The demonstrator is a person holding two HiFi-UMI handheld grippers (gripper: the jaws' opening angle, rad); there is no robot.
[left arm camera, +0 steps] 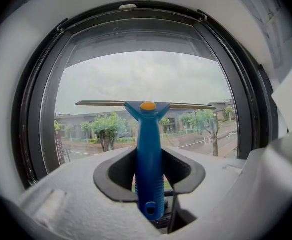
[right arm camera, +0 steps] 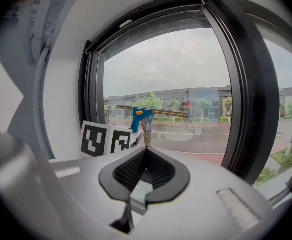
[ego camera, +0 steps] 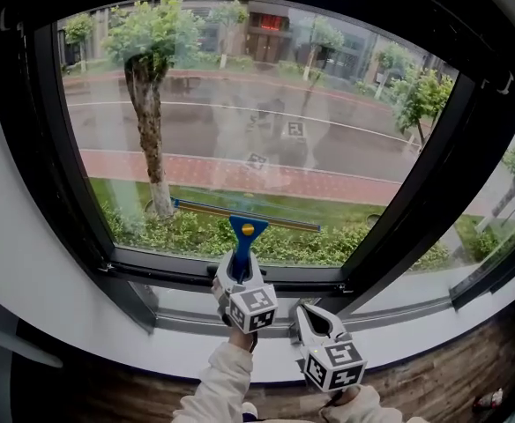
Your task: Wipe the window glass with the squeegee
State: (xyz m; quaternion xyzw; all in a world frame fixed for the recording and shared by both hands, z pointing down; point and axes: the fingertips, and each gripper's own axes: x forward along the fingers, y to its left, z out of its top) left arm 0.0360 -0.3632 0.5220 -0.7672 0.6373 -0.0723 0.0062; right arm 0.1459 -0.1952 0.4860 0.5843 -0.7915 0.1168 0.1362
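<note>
**Squeegee's up on the pane, left tongs doing all the holding**

Closest to me is my right gripper [ego camera: 317,317], low under the window, jaws pressed together with nothing in them. Biggest thing here is the window glass [ego camera: 240,122], sitting in its black frame [ego camera: 421,183]. My left gripper [ego camera: 239,270] is just beside the right one, clamped tight on the blue handle of the squeegee [ego camera: 245,227]. The blade lies roughly level across the lower part of the pane, handle pointing down.

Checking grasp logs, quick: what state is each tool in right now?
Left tool: shut on the squeegee, gripping its handle.
Right tool: shut, nothing between its jaws.
</note>
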